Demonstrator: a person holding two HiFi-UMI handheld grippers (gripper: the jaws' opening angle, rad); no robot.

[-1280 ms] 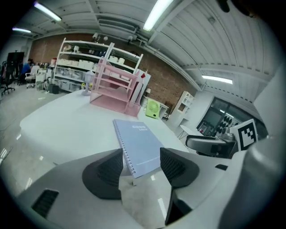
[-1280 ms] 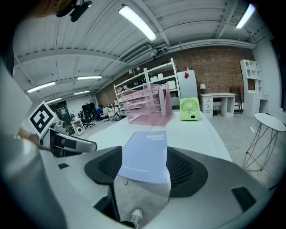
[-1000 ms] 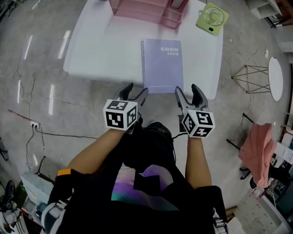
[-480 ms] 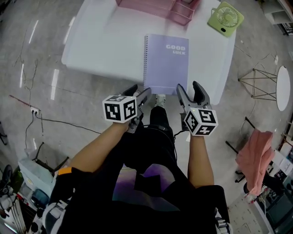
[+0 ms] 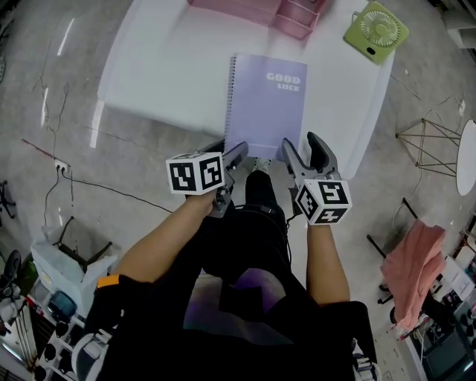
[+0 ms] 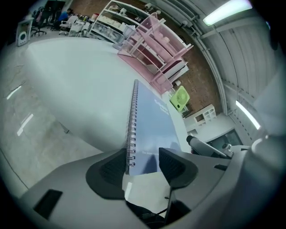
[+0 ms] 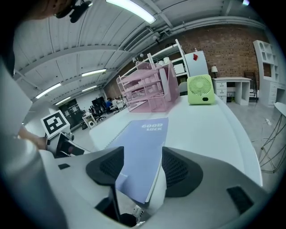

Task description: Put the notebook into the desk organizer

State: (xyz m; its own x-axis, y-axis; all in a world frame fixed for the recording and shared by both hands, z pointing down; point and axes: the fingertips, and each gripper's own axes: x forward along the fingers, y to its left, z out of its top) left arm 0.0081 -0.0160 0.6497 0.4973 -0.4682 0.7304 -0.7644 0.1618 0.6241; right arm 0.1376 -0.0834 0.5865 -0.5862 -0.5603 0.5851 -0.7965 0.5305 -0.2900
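A lavender spiral notebook [image 5: 265, 104] lies flat on the white table [image 5: 163, 74], its near edge sticking out over the table's front edge. The pink wire desk organizer [image 5: 277, 10] stands at the table's far side. My left gripper [image 5: 228, 151] is at the notebook's near left corner, open, with the spiral binding [image 6: 130, 143] showing between its jaws. My right gripper [image 5: 301, 146] is at the near right corner; its jaws are closing, with the notebook's corner [image 7: 136, 179] between them and the pads not pressing on it.
A green desk fan [image 5: 375, 31] stands on the table's far right corner. A wire-legged side table [image 5: 446, 145] and a pink cloth [image 5: 415, 260] are to the right. A cable [image 5: 89, 182] runs across the floor on the left.
Both grippers have moved forward, up to the notebook's near edge. The notebook itself has not moved on the table.
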